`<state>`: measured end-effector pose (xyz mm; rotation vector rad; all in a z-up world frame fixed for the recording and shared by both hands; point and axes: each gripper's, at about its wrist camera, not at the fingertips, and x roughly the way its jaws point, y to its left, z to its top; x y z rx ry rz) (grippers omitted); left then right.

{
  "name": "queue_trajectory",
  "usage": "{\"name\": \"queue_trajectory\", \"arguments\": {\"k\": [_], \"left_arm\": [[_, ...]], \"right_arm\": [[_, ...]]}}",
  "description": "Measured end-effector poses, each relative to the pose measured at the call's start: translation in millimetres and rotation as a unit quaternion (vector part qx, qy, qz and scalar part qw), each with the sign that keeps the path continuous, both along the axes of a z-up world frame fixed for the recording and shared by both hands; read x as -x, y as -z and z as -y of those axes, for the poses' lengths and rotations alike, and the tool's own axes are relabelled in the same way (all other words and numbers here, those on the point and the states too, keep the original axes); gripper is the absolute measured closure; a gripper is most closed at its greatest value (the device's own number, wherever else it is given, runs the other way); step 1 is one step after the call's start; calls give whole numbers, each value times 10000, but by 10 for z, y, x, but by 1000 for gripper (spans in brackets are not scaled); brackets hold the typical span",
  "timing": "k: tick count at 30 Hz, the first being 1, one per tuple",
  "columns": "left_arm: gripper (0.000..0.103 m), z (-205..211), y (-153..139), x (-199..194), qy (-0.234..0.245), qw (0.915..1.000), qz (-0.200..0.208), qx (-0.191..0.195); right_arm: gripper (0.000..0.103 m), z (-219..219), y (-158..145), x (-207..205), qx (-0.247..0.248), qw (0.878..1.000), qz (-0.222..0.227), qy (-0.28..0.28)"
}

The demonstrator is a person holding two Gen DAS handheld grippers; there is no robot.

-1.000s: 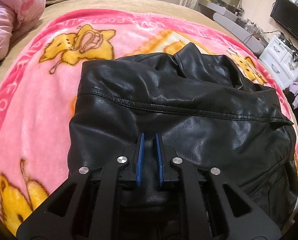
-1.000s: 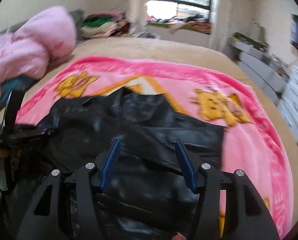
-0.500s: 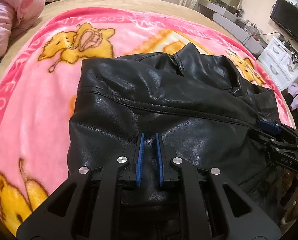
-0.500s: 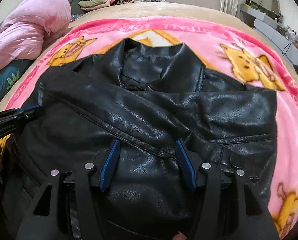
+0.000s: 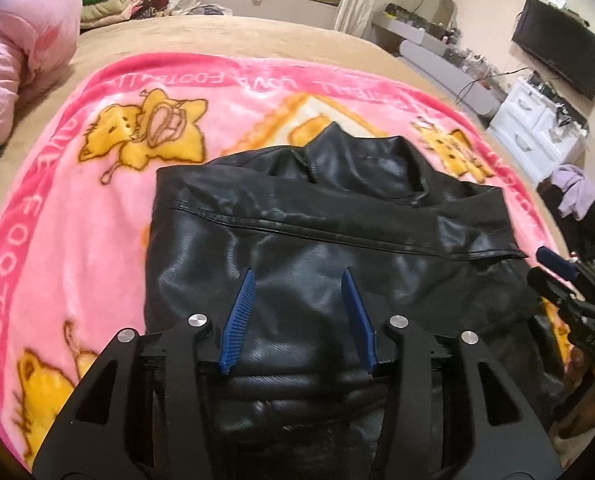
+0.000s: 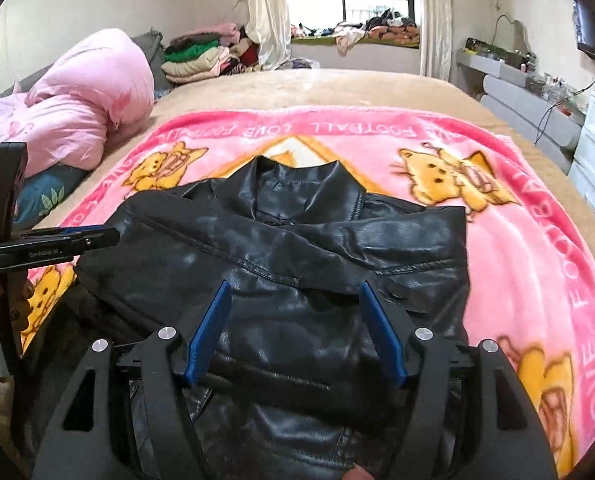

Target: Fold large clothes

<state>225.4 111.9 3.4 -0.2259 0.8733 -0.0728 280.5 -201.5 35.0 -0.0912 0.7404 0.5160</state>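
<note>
A black leather jacket lies folded on a pink blanket spread over the bed, collar at the far side. The left gripper has just been opening – its jaws stand apart above the jacket, gripping nothing. The right gripper has also just been widening, empty over the near hem.

Black jacket lies folded on pink blanket, collar away from camera. Left gripper above jacket, jaws just opened, nothing between blue pads. Right gripper at jacket's right edge.
</note>
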Motion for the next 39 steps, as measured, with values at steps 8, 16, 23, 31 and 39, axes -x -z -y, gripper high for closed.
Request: {"name": "queue_trajectory", "arguments": {"k": [8,16,23,31,39], "left_arm": [[84,160,68,89,310,9993,-159,110],[84,301,344,184,387,9975,-547,-204],[84,319,425,167,367,9970,-615,-281],[83,309,372,193,394,9975,-538,-216],[61,272,173,354,373,9989,-263,-144]], "right_arm": [[38,-51,51,139,-65,9999,2,-133],[38,-228,157,161,21,9992,-104,-373],[40,-252,445,36,401,9968,-636,-260],[41,-211,606,-24,246,9944,-1011,-205],[19,-82,348,128,-170,9975,-669,-156]]}}
